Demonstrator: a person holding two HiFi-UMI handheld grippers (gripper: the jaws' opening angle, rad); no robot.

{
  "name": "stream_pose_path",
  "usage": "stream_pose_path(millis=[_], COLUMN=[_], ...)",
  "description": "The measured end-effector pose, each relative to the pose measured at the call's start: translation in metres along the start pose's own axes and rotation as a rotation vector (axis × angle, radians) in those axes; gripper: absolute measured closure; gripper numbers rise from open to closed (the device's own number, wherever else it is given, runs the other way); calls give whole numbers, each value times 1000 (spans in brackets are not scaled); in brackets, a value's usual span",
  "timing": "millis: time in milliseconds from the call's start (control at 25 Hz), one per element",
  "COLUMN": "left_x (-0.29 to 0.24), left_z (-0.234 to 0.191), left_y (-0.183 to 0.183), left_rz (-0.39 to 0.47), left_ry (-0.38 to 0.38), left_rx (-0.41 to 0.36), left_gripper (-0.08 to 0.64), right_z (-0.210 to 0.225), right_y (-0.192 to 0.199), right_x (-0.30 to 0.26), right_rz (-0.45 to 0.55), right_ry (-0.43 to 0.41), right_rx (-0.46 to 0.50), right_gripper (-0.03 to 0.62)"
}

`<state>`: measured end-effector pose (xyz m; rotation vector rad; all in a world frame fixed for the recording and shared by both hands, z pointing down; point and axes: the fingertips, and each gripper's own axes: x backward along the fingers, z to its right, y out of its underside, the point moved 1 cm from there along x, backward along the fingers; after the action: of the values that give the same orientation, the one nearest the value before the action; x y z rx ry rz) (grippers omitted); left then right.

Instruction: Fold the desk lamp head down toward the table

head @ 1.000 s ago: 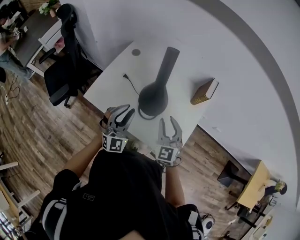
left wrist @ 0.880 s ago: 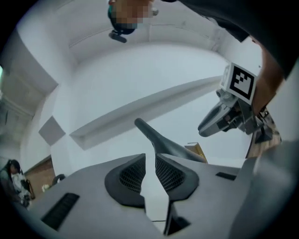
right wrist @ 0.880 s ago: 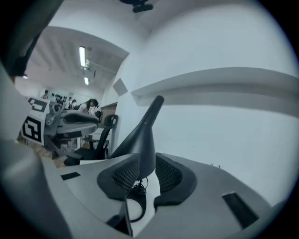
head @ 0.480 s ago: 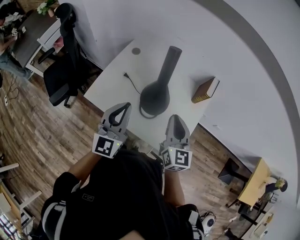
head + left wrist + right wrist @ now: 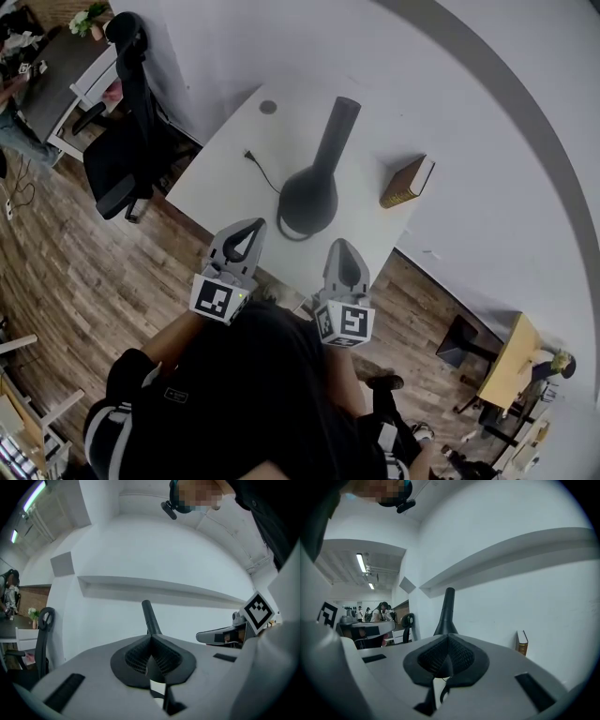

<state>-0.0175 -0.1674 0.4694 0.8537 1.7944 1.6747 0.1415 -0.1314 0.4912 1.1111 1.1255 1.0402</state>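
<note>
- The black desk lamp [image 5: 314, 178] stood in the middle of the desk [image 5: 230, 155], its stem upright; the folding did not seem to have begun.
- The left gripper [image 5: 246, 228] and right gripper [image 5: 342, 247] hovered at the near edge, short of the lamp, jaws together and holding nothing.
- A book [image 5: 407, 182] lay to the right.
- The lamp's hinge could not be made out.

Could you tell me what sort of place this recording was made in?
Probably an office or shared workroom: a white desk with a black desk lamp and a book stands against a wall, a black office chair beside it, more tables on the wood floor.
</note>
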Motion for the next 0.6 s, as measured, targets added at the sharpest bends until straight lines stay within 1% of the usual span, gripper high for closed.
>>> stream_pose_path(millis=[200,400,600], left_x=[2,4,3], left_z=[-3,-5,-4], left_y=[3,4,4], left_rz=[-3,1,-1], left_ry=[0,-8,2], left_rx=[9,-2,-18], left_gripper=[535,535,535], right_z=[-1,-3,-5], right_y=[2,6,6], right_x=[0,-1,-3], right_rz=[-1,-4,-9], right_ry=[3,8,11], right_rx=[-5,-3,2], right_gripper=[581,580,581])
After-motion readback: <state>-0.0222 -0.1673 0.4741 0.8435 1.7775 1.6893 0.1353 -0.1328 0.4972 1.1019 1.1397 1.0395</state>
